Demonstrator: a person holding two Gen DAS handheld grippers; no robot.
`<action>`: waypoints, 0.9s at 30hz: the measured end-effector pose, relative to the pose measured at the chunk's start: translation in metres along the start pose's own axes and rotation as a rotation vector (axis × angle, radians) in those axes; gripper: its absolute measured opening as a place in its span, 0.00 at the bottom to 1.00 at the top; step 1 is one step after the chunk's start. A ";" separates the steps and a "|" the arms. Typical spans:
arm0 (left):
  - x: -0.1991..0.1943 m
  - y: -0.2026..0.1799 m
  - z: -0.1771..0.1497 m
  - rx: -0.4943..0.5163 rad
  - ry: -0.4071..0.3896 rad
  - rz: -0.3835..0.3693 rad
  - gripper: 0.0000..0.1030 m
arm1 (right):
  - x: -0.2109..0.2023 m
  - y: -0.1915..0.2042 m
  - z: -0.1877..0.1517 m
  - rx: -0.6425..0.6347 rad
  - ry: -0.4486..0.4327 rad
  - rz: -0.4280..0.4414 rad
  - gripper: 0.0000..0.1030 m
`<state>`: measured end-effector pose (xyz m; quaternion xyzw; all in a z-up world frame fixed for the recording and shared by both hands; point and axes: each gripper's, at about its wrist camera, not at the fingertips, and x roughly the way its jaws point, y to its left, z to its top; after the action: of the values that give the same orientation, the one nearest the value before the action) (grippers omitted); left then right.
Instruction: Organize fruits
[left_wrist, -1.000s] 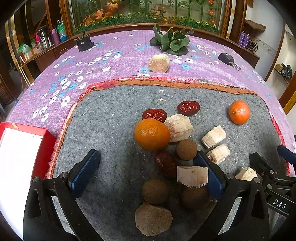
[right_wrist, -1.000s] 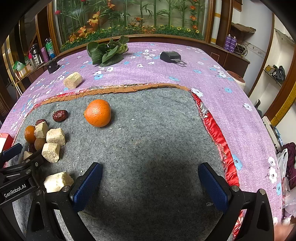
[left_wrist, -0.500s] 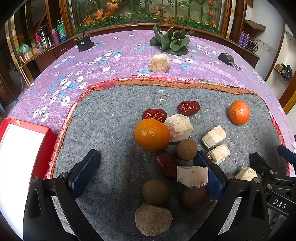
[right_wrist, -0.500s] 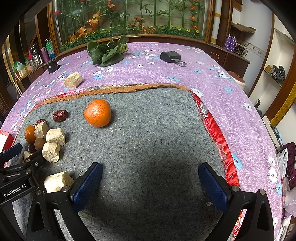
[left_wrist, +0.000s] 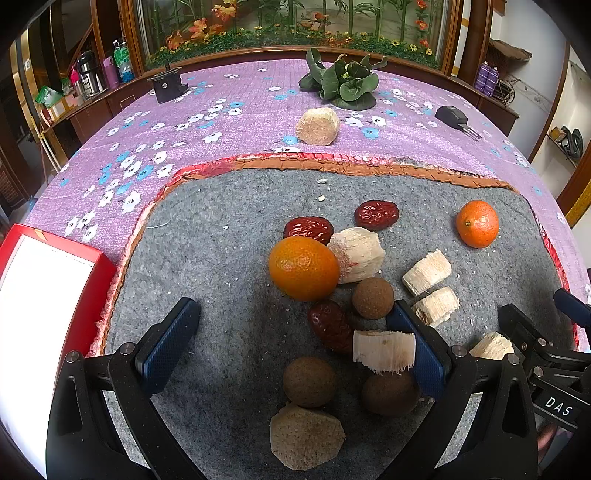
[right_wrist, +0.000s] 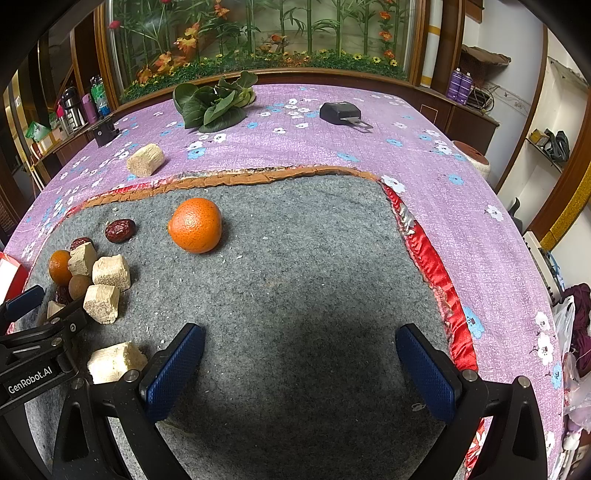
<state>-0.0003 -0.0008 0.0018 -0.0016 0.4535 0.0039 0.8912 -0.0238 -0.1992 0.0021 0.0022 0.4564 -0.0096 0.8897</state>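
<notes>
A: What is seen between the fingers of the left tool (left_wrist: 295, 354)?

B: A mixed heap on the grey felt mat (left_wrist: 221, 258): an orange (left_wrist: 303, 267), wrinkled red dates (left_wrist: 308, 229), round brown longans (left_wrist: 372, 297) and pale, fibrous sugarcane pieces (left_wrist: 384, 350). Nothing is held; the jaws are spread wide.

A: And the right tool (right_wrist: 300, 363)?

B: Its jaws are likewise held apart over bare felt. A second orange (right_wrist: 195, 225) lies alone, well apart from the heap.

A: How would that lone orange be expected to handle?

B: It is judged firm but round, with a pebbled rind, so rolling is likely. It would best be taken across its widest middle, with moderate squeeze. The longans look thin-shelled and easily cracked; the cane looks stiff and light.
</notes>
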 end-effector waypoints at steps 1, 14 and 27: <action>0.000 0.000 0.000 0.000 0.000 0.000 1.00 | 0.000 0.000 0.000 0.000 0.000 0.000 1.00; 0.000 0.000 0.000 0.000 0.000 0.000 1.00 | -0.002 -0.009 -0.002 -0.142 0.034 0.115 1.00; -0.005 0.005 -0.003 0.056 0.063 -0.056 1.00 | -0.027 0.004 -0.014 -0.209 0.009 0.305 1.00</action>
<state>-0.0059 0.0037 0.0039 0.0104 0.4809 -0.0336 0.8761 -0.0508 -0.1951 0.0161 -0.0212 0.4531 0.1731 0.8742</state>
